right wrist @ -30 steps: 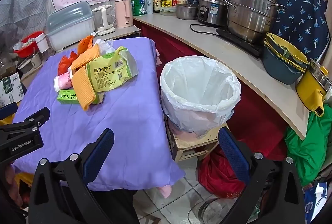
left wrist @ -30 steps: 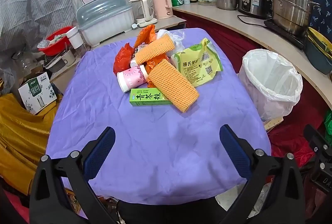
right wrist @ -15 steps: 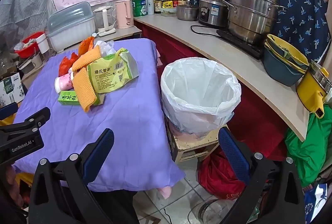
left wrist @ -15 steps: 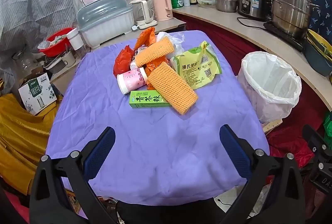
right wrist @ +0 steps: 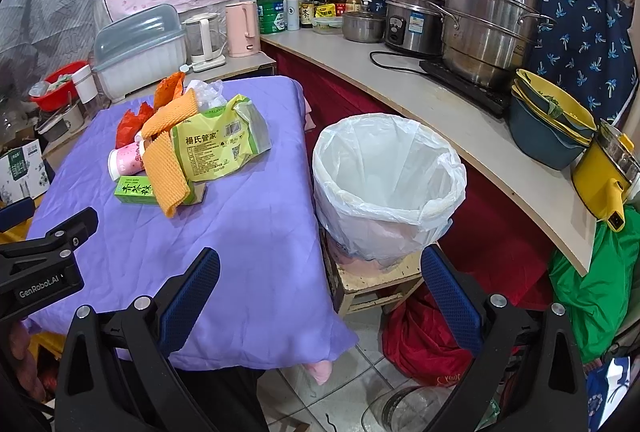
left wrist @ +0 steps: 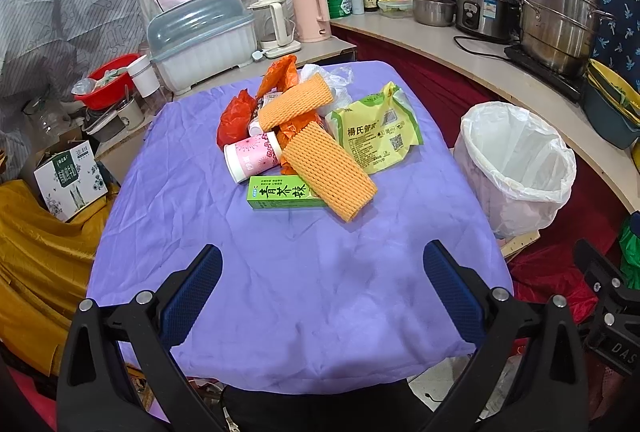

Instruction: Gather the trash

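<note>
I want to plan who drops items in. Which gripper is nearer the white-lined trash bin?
Right. The right gripper hovers open just in front of the trash bin; the left gripper hangs open over the purple table's near edge, with the bin off to its right.

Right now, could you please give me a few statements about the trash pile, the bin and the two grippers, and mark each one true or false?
1. The left gripper is open and holds nothing. True.
2. The green tea box is already inside the lined bin. False: it lies on the purple tablecloth, and the bin looks empty.
3. An orange foam sleeve lies partly over the green tea box. True.
4. The pink paper cup stands upright. False: it lies on its side.
5. The right gripper is shut on the yellow-green bag. False: its fingers are spread and the bag is still in the pile.
</note>
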Tool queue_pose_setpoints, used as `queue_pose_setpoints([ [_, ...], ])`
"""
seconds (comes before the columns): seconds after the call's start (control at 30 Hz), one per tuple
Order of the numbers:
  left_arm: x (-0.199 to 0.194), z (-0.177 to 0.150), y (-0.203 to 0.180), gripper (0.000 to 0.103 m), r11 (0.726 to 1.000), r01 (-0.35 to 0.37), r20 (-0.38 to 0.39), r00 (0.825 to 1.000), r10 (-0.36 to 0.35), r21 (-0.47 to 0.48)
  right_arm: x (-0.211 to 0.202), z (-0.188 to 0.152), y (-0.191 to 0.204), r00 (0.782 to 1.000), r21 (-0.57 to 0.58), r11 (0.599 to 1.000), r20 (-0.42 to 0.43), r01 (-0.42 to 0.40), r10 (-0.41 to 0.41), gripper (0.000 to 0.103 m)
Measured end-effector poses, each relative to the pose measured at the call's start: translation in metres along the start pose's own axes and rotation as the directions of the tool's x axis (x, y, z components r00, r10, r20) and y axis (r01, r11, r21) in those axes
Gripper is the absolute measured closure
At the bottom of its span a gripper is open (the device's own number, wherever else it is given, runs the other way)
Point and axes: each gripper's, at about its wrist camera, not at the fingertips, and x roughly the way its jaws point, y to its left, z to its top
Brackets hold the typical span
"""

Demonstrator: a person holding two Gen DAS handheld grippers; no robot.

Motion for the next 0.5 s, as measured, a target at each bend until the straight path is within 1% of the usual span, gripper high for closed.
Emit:
queue_pose_setpoints([
  [0.13, -0.0001, 0.0003, -0.0003, 0.007, 1.0, -0.001, 0.0, 1.0, 0.001, 0.0, -0.0056, 0.0031, 0.008, 1.0, 0.003, 1.0, 0.001, 0.001, -0.001, 0.007],
  [0.37, -0.0033, 0.0002, -0.0015, 0.007, 1.0, 0.005, -0.007, 1.0, -0.005, -0.003, -0.0054, 0.0044, 0.01, 1.0, 0.002, 1.0, 0.002, -0.001, 0.001, 0.007],
  [0.5, -0.0039, -0.0004, -0.0023, 0.007, 1.0, 0.004, -0.006, 1.0, -0.004, -0.002, -0.0018, -0.0003, 0.0017, 1.0, 0.0, 1.0, 0.003, -0.003, 0.003, 0.007],
])
